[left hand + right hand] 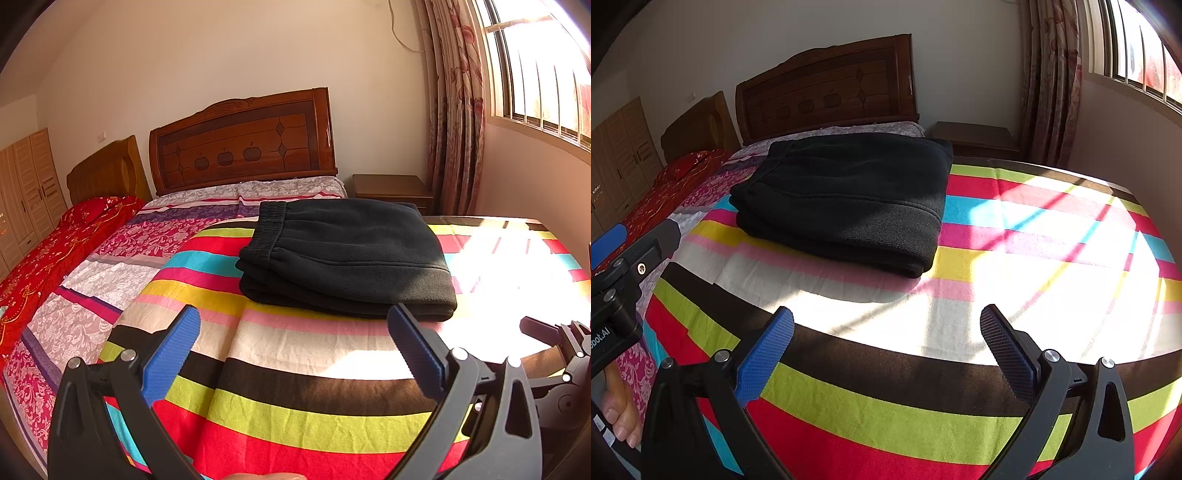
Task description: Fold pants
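Striped cloth (295, 369), in bands of red, lime, black, white and pink, was seen to cover the work surface, with a bed (110, 258) behind and to the left of it. On the cloth, the black pants (343, 258) were found lying as a compact, layered rectangle, elastic waistband toward the far left and a rounded fold edge toward the near right. The long axis of the bundle was judged to run from far left to near right. In the left wrist view the pants were placed straight ahead of the tongs; in the right wrist view they (846, 199) were placed ahead and to the left. The left gripper (293, 332) was therefore judged the nearer, its right pad appearing just short of the near fold edge. Folding was judged complete or nearly so.

Both tools were held low over the near part of the cloth, tilted slightly down and pointing toward the bundle. The left gripper's jaws were recorded as spread wide with nothing between them. The right gripper (886, 334) was likewise recorded as spread and empty, apart from the garment. A person's hand (620, 410) was noted on the left tool's handle.
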A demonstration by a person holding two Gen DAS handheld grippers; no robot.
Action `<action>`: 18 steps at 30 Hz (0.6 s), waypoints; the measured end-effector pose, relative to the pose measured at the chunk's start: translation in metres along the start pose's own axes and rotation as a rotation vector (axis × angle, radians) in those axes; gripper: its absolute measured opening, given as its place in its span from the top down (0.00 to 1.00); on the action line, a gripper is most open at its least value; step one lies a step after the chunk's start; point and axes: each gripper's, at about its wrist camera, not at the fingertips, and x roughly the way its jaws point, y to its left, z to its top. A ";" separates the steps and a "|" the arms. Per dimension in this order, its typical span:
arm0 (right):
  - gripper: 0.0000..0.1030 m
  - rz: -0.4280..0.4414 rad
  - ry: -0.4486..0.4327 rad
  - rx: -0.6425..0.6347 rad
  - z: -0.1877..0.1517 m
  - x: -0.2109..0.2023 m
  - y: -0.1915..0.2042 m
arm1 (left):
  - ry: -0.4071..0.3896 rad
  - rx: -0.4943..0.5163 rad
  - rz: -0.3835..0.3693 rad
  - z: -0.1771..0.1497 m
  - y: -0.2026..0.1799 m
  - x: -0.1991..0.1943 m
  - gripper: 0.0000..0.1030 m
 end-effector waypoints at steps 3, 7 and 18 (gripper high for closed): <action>0.05 0.000 0.001 0.000 0.000 0.000 0.000 | 0.002 0.001 0.000 0.000 0.001 0.001 0.02; 0.05 0.003 0.002 -0.002 0.000 0.001 0.000 | 0.008 0.000 0.001 -0.001 0.002 0.002 0.02; 0.05 0.005 0.009 -0.011 -0.002 0.003 0.003 | 0.011 0.003 0.007 -0.002 0.003 0.004 0.02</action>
